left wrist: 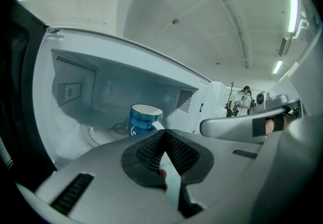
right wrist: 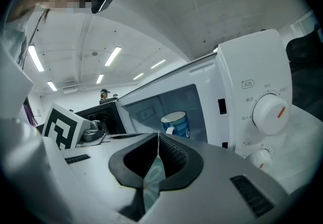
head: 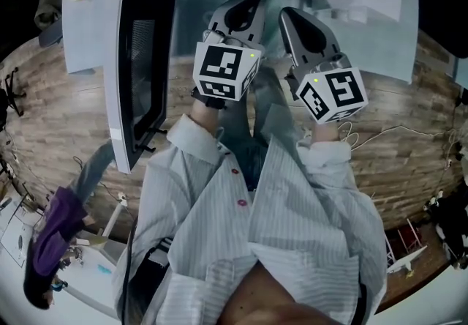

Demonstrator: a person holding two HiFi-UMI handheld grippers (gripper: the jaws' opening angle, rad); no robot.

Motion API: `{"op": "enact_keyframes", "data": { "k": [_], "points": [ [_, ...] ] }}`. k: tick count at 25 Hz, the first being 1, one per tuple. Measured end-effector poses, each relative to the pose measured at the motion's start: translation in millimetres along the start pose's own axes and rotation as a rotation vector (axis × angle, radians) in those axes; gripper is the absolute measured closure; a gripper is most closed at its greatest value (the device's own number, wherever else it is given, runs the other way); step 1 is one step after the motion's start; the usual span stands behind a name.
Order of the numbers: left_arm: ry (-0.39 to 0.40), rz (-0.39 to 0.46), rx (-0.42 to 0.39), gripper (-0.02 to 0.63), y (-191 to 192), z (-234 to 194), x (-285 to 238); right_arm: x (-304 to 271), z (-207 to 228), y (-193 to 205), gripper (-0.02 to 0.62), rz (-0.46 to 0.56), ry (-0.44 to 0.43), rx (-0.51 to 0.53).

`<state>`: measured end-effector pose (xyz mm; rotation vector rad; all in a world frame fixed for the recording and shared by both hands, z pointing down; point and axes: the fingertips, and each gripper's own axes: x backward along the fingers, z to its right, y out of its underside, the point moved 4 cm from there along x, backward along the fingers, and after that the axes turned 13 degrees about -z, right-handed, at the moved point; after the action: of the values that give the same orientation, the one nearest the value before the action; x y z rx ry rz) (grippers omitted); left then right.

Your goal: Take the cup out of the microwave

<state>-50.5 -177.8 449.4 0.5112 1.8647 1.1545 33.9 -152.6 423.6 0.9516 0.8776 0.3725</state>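
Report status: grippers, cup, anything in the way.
Left hand-held gripper shut, empty; right hand-held gripper shut, empty. Blue cup upright inside microwave, untouched. Door open, nothing between grippers and cup.

The right gripper [right wrist: 158, 137] has its jaws pressed together with nothing between them. Beyond their tips, a blue cup [right wrist: 176, 124] stands upright inside the open white microwave [right wrist: 242, 66], left of its dial [right wrist: 269, 113]. A marker cube [right wrist: 62, 128] shows at the left.
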Motion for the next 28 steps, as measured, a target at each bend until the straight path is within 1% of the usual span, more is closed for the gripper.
{"op": "enact_keyframes", "data": {
  "k": [8,9,11,16,28],
  "points": [
    [0.007,-0.030,0.002,0.593,10,0,-13,7,9,9,0.560,-0.008,0.022,-0.012],
    [0.008,-0.032,0.003,0.579,11,0,-15,7,9,10,0.560,-0.011,0.023,-0.014],
    [0.016,-0.036,0.010,0.528,12,-1,-18,7,9,12,0.560,-0.015,0.024,-0.018],
    [0.029,-0.045,0.002,0.482,12,0,-26,9,12,17,0.560,-0.019,0.030,-0.035],
    [0.004,-0.064,-0.001,0.479,13,-2,-43,17,21,25,0.560,-0.029,0.049,-0.068]
  ]
}}
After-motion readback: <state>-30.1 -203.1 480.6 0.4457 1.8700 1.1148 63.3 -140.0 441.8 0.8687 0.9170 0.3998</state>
